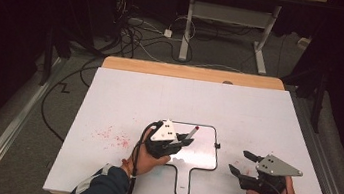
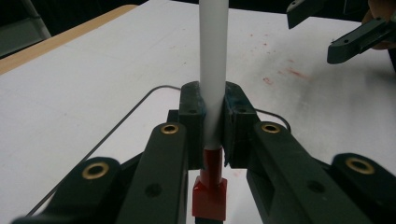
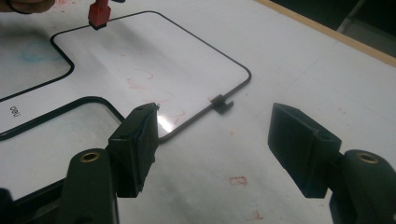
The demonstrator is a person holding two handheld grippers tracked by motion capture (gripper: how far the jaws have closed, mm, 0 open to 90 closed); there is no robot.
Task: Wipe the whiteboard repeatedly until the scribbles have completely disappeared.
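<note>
High view: left tongs (image 1: pixel 185 140) pinch a red-capped marker (image 1: pixel 192 132) above the small whiteboard (image 1: pixel 203 154) on the white surface (image 1: pixel 159 100).
Left gripper view: pads clamp the marker's white barrel.
Right gripper view: right tongs (image 3: pixel 212 140) spread, empty, beside the whiteboard's edge.

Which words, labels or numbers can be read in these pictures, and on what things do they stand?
Small black print on the whiteboard, near its handle: rotated and too blurred to read.
Faint red marks on the whiteboard and the table: smears, not readable as text.
Marker: no label visible.
</note>
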